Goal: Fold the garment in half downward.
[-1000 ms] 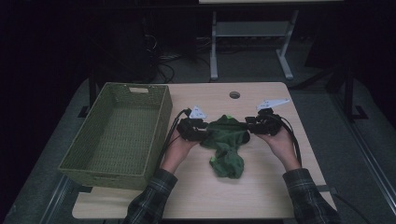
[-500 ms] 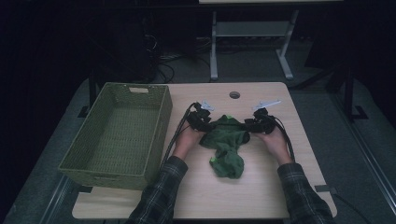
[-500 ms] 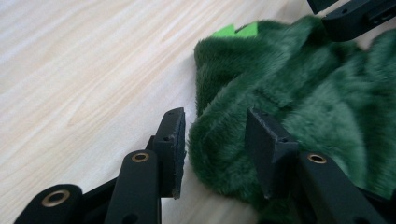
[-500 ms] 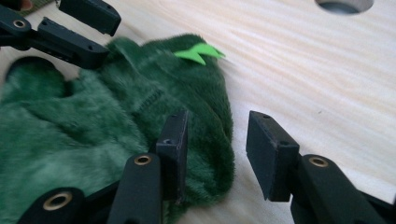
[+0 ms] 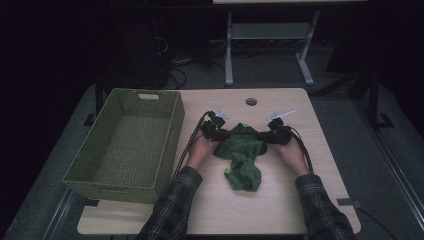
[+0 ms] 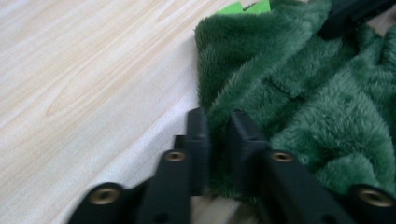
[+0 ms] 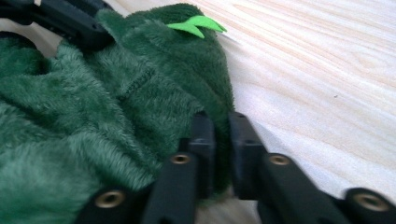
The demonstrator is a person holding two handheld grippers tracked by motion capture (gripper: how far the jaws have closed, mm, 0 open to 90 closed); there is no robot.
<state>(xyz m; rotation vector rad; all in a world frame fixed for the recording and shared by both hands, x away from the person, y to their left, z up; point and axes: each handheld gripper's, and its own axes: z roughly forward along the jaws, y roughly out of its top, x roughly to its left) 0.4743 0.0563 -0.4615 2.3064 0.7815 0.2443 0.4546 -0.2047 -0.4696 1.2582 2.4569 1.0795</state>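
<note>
Lying crumpled mid-table, the green fleece garment (image 5: 242, 155) sat just right of the wicker basket (image 5: 125, 145), on the table (image 5: 280, 210). Its long axis ran from the far edge toward you, narrow end nearest you. You'd just been closing both sets of jaws: left gripper (image 6: 218, 122) and right gripper (image 7: 221, 122) each pinched a far corner of pile. Risk: thin bites on plush; a quick lift could've slipped one corner loose.

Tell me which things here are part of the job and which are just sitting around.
In use:
- green fleece garment
- left tongs, pinching its edge
- right tongs, pinching the opposite edge

Lying about:
- green wicker basket
- table
- metal stand behind
</note>
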